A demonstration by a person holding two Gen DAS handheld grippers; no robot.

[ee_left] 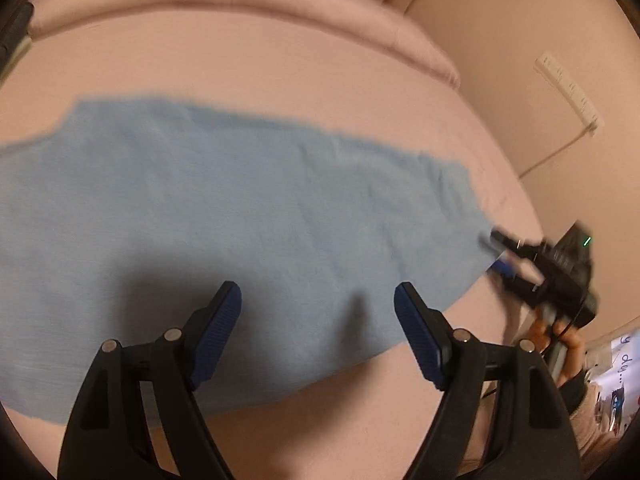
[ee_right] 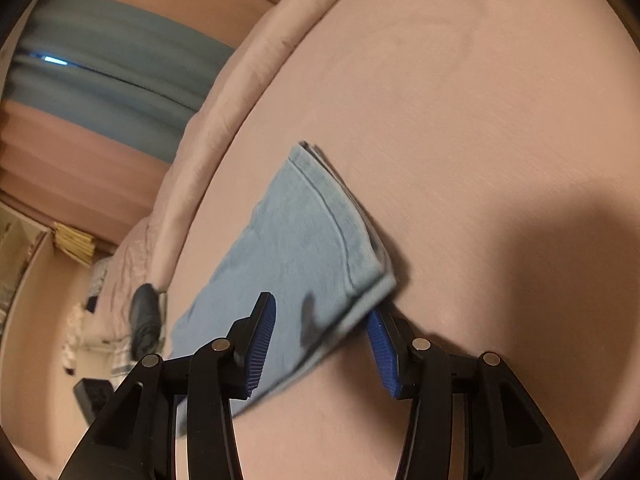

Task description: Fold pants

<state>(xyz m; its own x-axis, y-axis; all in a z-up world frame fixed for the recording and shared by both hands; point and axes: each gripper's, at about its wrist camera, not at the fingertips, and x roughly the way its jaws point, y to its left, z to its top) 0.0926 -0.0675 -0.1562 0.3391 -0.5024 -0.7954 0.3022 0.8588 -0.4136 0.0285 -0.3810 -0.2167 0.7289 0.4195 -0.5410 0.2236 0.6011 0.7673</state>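
Light blue pants (ee_left: 224, 204) lie flat across a pink bed (ee_left: 280, 52), folded lengthwise with legs stacked. My left gripper (ee_left: 318, 300) hovers open above the pants' middle, holding nothing. My right gripper (ee_left: 498, 250) is at the pants' right end, at the leg hems. In the right wrist view the hem end (ee_right: 316, 240) lies between the open blue pads of my right gripper (ee_right: 324, 316); the right pad (ee_right: 382, 344) sits at or under the hem corner. The jaws stand wide apart, not closed on the cloth.
A pink duvet roll (ee_left: 320, 4) lies along the bed's far side. A white power strip (ee_left: 568, 92) with cord is on the floor to the right. A shelf and clutter (ee_right: 80, 300) stand beyond the bed's edge. A dark object (ee_right: 146, 320) is at the bed corner.
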